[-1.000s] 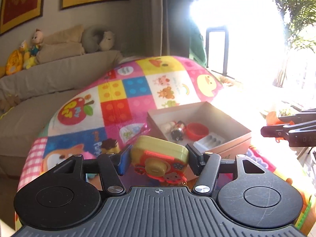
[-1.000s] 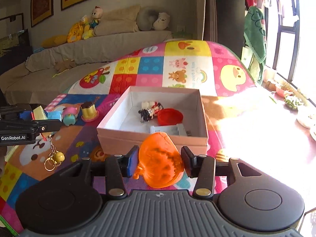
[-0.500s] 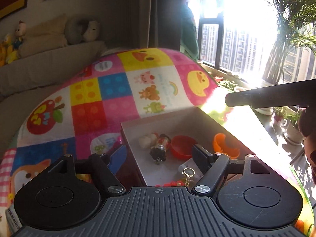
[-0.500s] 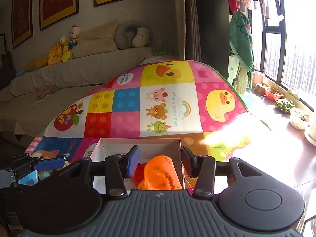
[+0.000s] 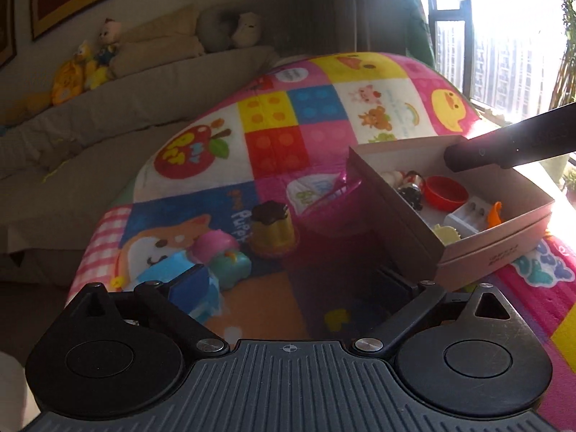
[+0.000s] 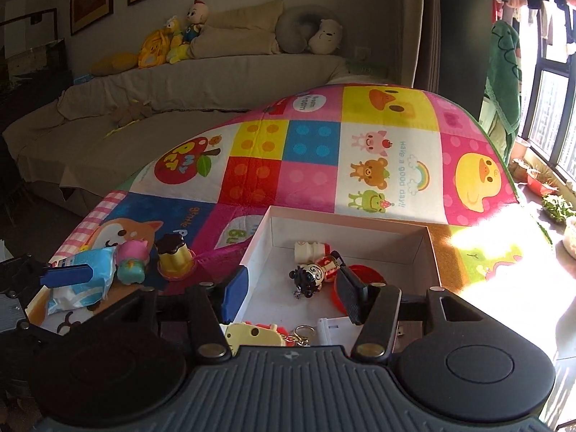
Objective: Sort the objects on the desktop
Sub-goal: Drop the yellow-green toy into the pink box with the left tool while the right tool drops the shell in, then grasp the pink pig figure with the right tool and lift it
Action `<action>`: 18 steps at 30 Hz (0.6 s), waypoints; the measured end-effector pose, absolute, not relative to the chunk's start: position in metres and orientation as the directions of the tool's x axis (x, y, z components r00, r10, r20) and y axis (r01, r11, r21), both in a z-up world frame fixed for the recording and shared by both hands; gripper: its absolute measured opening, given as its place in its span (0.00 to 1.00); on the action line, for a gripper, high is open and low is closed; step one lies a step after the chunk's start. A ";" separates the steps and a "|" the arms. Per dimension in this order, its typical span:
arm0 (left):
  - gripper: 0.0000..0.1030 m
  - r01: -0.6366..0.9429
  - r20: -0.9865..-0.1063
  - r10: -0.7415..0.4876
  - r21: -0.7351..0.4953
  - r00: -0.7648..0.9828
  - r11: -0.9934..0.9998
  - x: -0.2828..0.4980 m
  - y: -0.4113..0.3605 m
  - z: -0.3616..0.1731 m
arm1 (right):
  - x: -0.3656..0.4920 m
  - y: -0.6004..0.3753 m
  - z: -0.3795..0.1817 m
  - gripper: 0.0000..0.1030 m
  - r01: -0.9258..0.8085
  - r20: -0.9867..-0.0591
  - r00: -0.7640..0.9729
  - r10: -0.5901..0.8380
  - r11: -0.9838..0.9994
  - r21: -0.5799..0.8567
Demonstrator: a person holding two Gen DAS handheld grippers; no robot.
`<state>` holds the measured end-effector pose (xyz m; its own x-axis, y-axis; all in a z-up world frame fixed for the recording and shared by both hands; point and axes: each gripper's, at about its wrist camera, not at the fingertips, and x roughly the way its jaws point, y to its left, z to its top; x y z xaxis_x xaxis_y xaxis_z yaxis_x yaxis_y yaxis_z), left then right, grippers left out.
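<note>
A white cardboard box (image 5: pixel 496 252) (image 6: pixel 345 217) sits on the colourful play mat. It holds a figurine keychain (image 6: pixel 311 273), a red cup (image 5: pixel 446 190), a white battery case (image 5: pixel 464 216), an orange toy (image 5: pixel 495 214) and the yellow toy camera (image 6: pixel 252 334). My left gripper (image 5: pixel 291 288) is open and empty, left of the box, near a pudding toy (image 5: pixel 271 232), a pink-and-teal squishy (image 5: pixel 221 255) and a blue packet (image 5: pixel 176 277). My right gripper (image 6: pixel 291 295) is open and empty over the box's near edge.
The mat (image 6: pixel 306 151) drapes over a rounded table whose left edge drops toward a grey sofa (image 6: pixel 180 86) with plush toys. The left gripper shows at the left edge of the right wrist view (image 6: pixel 54 275). Windows and potted plants (image 6: pixel 554 201) are on the right.
Both grippers opened. The yellow toy camera left the left gripper and the orange toy left the right one; both now lie in the box. The left gripper moved left toward the loose toys.
</note>
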<state>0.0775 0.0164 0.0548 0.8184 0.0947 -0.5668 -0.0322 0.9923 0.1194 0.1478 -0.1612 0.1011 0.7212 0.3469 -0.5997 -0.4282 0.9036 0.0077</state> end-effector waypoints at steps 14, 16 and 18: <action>1.00 -0.278 -0.596 0.291 0.116 0.748 0.954 0.026 0.118 0.030 | 0.135 -0.037 0.108 0.57 -0.450 -0.588 0.474 0.655 0.754 0.478; 1.00 -0.278 -0.582 0.302 0.133 0.755 0.951 0.017 0.129 0.038 | 0.131 -0.028 0.115 0.57 -0.443 -0.549 0.437 0.712 0.702 0.558; 1.00 -0.279 -0.558 0.317 0.155 0.767 0.948 0.007 0.141 0.049 | 0.122 -0.021 0.124 0.59 -0.483 -0.536 0.477 0.697 0.717 0.503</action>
